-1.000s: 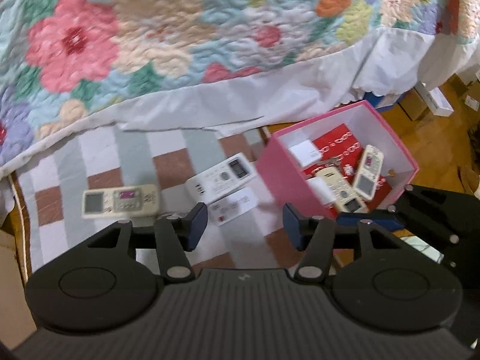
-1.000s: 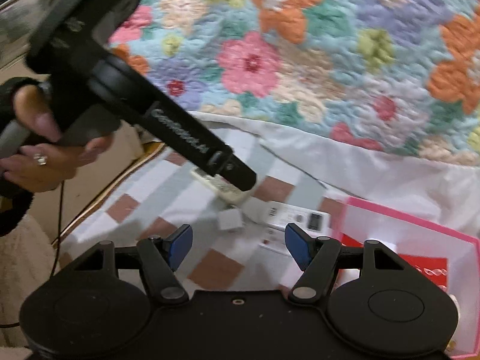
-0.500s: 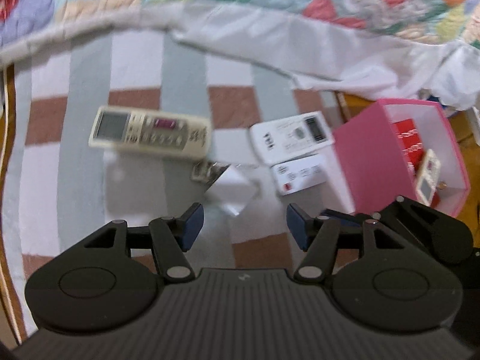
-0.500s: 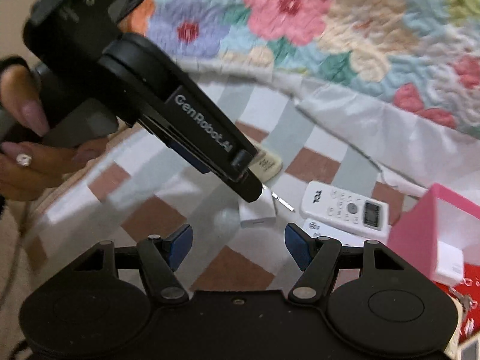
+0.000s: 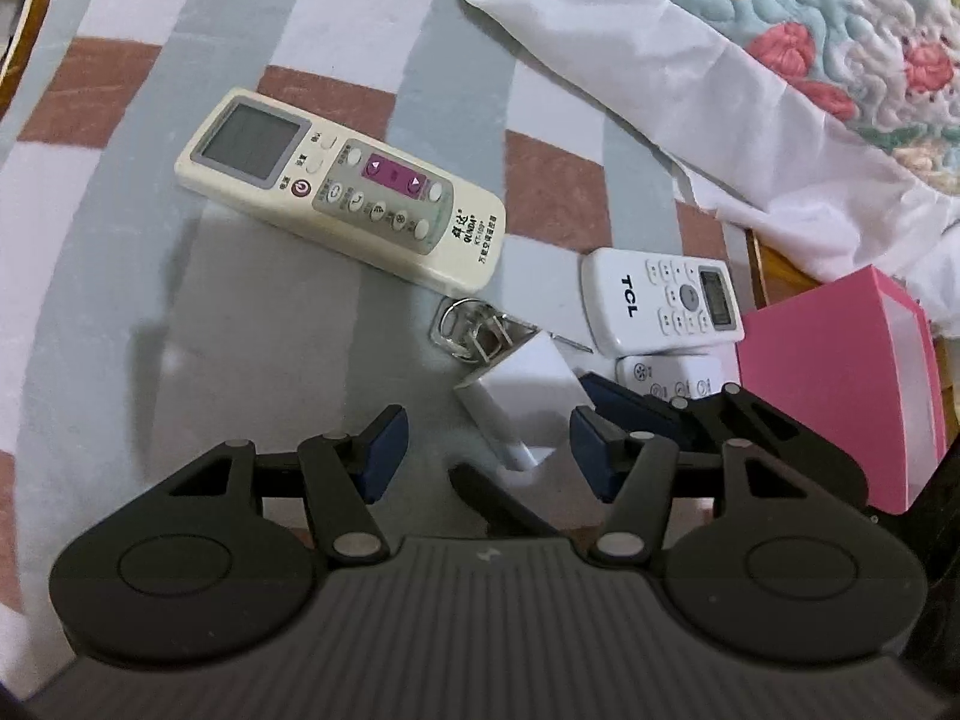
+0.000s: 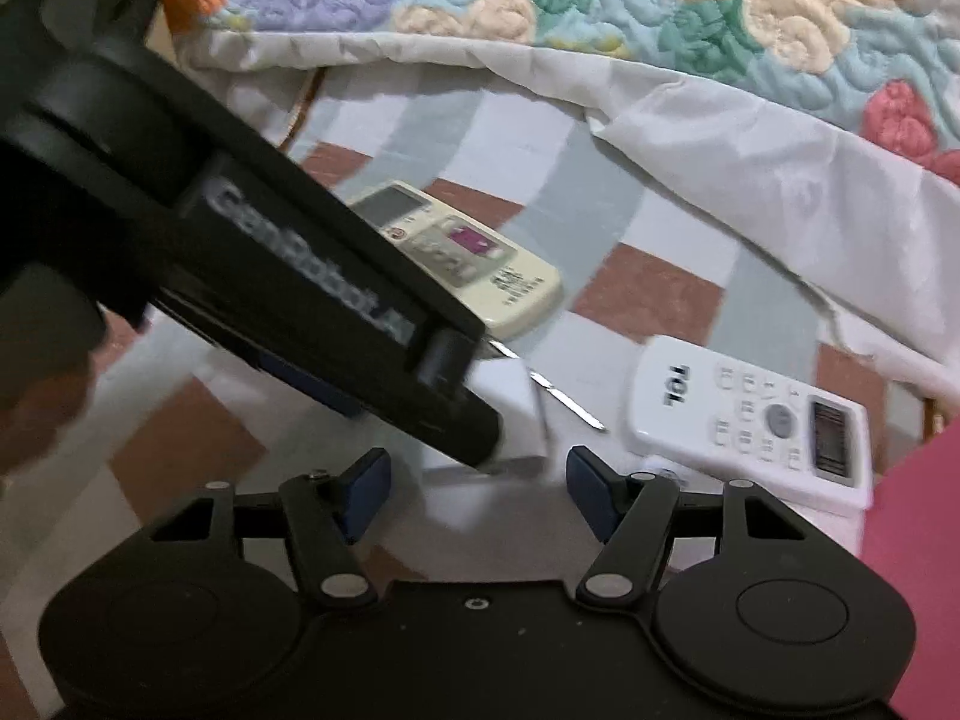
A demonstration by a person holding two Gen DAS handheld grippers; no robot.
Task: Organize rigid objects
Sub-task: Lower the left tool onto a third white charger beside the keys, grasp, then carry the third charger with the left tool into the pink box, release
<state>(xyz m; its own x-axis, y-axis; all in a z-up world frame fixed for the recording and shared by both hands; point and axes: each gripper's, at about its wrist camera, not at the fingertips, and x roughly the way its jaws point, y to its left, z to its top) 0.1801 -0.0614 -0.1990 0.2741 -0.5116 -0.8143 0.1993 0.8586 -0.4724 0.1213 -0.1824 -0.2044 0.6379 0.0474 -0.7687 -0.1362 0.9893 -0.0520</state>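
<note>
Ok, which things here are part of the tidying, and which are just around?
Job:
cream remote with purple buttons
white TCL remote
second white remote
white plug adapter
metal key ring
pink box

Around:
checked mat
floral quilt
white sheet

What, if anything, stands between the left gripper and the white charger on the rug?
Nothing visible does. The left gripper, its jaws closing, sits just short of the charger, which lies unpinched on the rug. The right gripper reaches in from the right, beside the charger.
</note>
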